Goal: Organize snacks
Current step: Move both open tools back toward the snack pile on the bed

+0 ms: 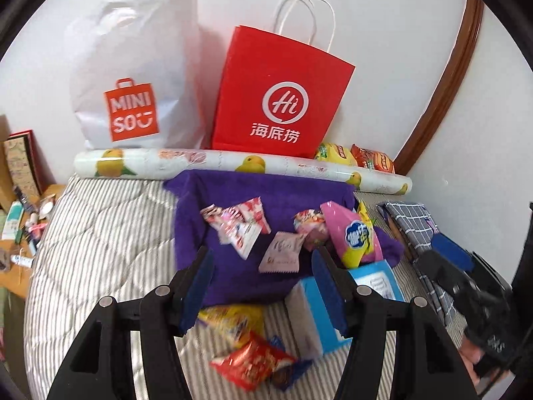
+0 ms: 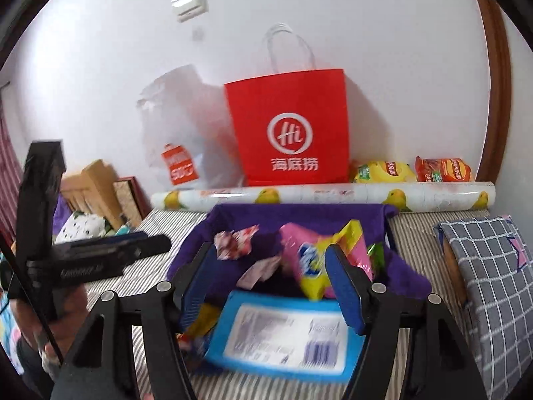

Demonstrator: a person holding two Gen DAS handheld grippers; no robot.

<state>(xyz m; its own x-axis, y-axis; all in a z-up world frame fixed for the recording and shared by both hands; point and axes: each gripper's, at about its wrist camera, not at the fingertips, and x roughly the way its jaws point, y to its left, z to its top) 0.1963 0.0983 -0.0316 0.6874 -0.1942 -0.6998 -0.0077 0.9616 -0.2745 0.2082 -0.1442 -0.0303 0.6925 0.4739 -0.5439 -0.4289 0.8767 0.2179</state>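
Snacks: small red-and-white packets [image 1: 240, 230] and a pink-and-yellow pouch [image 1: 349, 233] lie scattered on the purple towel [image 1: 233, 266]; a red packet [image 1: 253, 360] lies loose just off it.
Blue box [image 2: 286, 330]: lying at the towel's near edge.
Left gripper [image 1: 263, 286]: jaws apart, nothing between them.
Right gripper [image 2: 269, 286]: jaws apart, empty, above the box.
Surface: striped bedding [image 1: 100, 250].
Room: white wall, red Haidilao paper bag [image 1: 283, 93] and white Miniso bag [image 1: 133, 76] behind a lemon-print roll [image 1: 233, 165].
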